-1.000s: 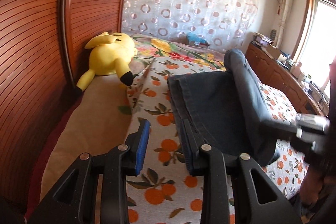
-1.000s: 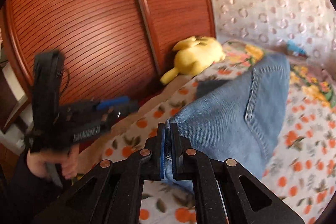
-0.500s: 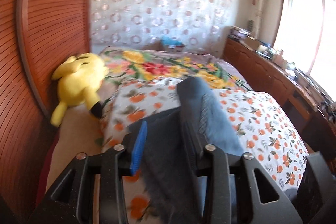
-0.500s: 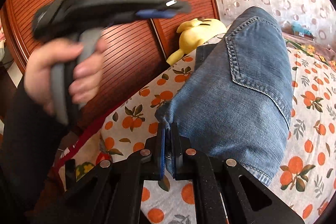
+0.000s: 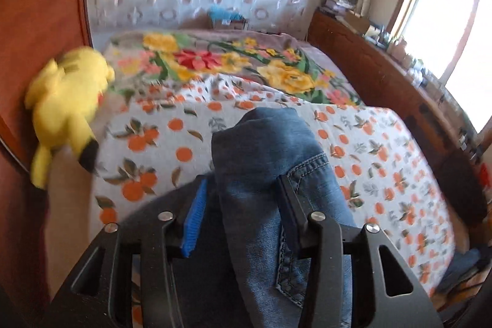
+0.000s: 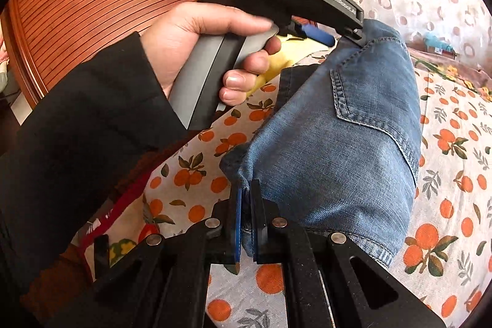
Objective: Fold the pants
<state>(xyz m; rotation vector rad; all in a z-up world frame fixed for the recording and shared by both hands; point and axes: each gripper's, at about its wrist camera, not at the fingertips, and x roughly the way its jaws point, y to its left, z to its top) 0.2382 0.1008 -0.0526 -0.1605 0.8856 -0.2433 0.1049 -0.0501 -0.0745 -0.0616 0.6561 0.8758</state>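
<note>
My bed (image 5: 384,162) carries the pants (image 6: 347,125), humped up mid-fold on the orange-print sheet. My right claw (image 6: 246,220) is clamped on their edge. My left claw (image 5: 243,220), jaws just widening, straddles the denim ridge without pressing it. I judge the fold could slump sideways once unsupported, undoing the crease.

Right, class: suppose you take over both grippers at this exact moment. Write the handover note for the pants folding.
Right gripper: shut on a bunched corner of the jeans, holding it above the orange-print bedspread.
Left gripper: jaws have just been opening; they straddle the raised denim fold, pads apparently not pressing. The left hand grips its handle.
Done: jeans partly doubled over, back pocket facing up.
Left: lay the fold flat, align edges, smooth it.
The yellow plush toy lies clear of the jeans.
</note>
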